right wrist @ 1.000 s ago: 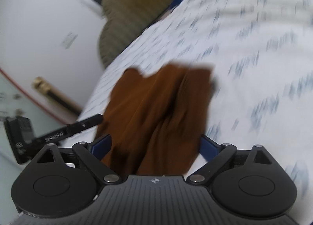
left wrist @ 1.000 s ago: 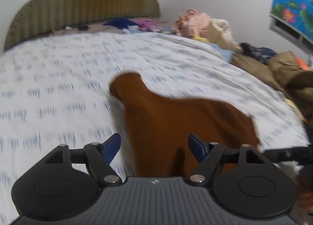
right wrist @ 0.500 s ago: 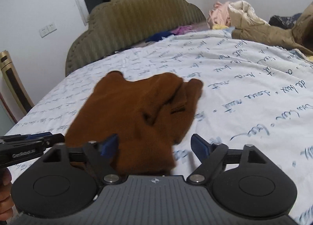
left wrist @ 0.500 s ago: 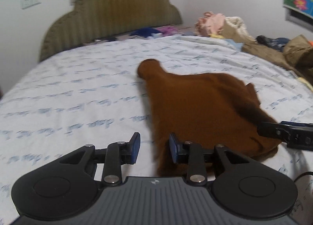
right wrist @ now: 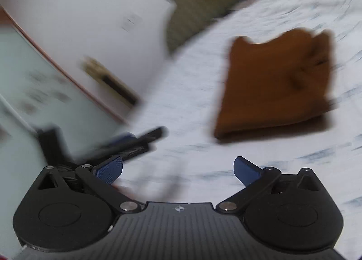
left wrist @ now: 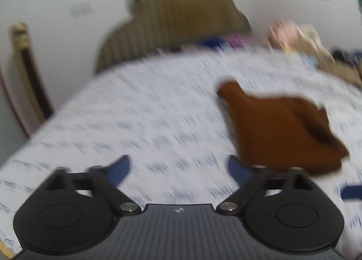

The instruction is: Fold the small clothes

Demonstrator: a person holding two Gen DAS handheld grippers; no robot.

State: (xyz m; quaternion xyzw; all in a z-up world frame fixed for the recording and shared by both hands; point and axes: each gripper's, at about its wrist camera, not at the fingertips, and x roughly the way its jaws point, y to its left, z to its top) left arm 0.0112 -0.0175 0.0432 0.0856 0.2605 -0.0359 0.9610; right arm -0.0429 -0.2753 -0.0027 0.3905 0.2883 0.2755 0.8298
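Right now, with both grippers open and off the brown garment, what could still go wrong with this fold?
1. The folded brown fabric garment has a bunched, wrinkled right side, so the fold may loosen or end uneven.
2. Both views are motion-blurred; a regrasp by the left gripper or right gripper, both open and empty, could miss the edge.
3. The soft white printed bedsheet might get pinched along with the garment.

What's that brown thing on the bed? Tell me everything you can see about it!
The brown garment is a small piece of soft, plain rust-brown cloth, folded into a rough square with a rumpled, bunched side. It lies flat on the white patterned bedsheet. Neither open gripper touches it. Blur hides finer details.
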